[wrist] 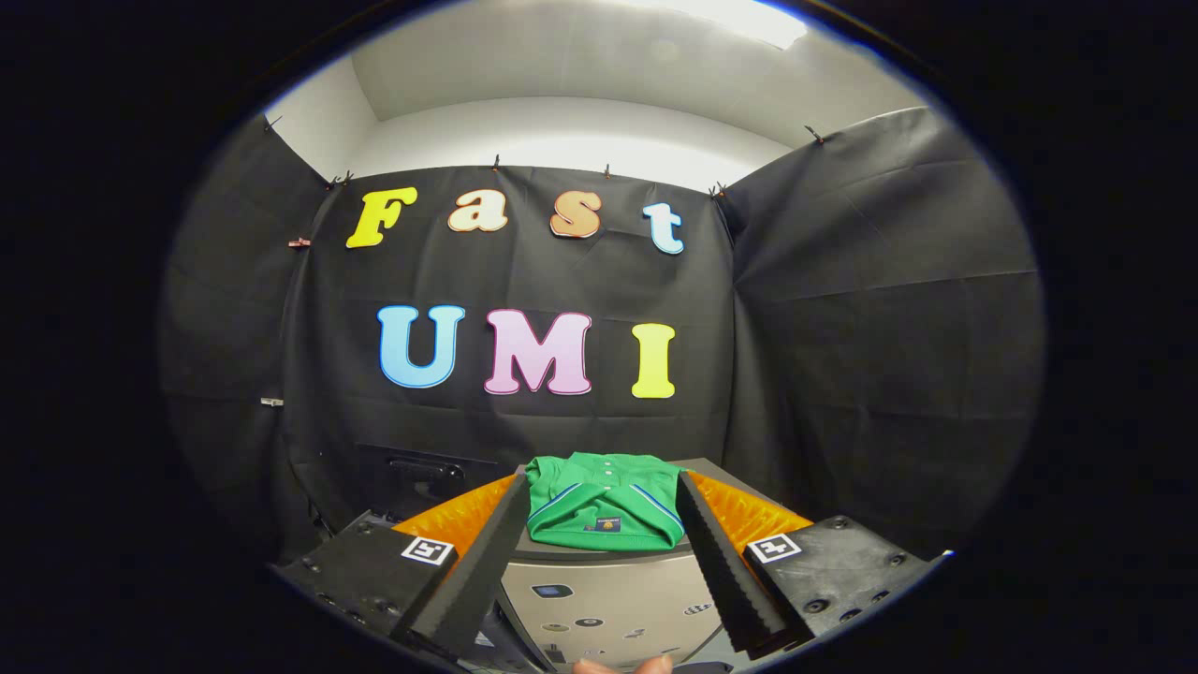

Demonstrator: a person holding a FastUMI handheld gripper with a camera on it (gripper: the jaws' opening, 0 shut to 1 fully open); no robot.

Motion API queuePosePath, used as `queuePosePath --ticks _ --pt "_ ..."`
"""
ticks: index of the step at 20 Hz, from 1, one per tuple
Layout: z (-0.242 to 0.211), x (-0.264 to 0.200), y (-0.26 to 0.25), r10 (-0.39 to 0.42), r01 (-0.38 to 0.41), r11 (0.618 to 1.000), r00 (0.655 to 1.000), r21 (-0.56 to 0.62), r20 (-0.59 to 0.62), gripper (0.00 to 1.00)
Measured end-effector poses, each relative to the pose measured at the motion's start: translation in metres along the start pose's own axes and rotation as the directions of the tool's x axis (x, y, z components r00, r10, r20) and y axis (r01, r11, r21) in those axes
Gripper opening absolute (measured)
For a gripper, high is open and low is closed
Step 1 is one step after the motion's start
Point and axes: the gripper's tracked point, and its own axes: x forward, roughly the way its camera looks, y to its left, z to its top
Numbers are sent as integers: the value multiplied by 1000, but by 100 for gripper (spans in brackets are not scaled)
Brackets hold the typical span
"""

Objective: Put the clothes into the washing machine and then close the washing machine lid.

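Note:
A folded green polo shirt (604, 510) with blue and white trim lies on top of a grey washing machine (608, 599). My gripper (604, 491) is open, its two fingers spread wide on either side of the shirt. The fingertips (519, 487) reach level with the shirt's far half but do not press on it. The machine's front panel with small round markings shows below the shirt, between the fingers. I cannot see the machine's lid or opening clearly from here.
Black cloth walls stand close behind and to the right of the machine. A dark box-like object (421, 477) sits behind the machine on the left. A fingertip of a person's hand (622, 666) shows just below the machine's panel.

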Motion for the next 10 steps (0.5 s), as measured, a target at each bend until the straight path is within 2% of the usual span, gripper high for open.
queuePosePath --ticks 10 --pt "-2 9 6 5 -6 1000 1000 -22 -13 98"
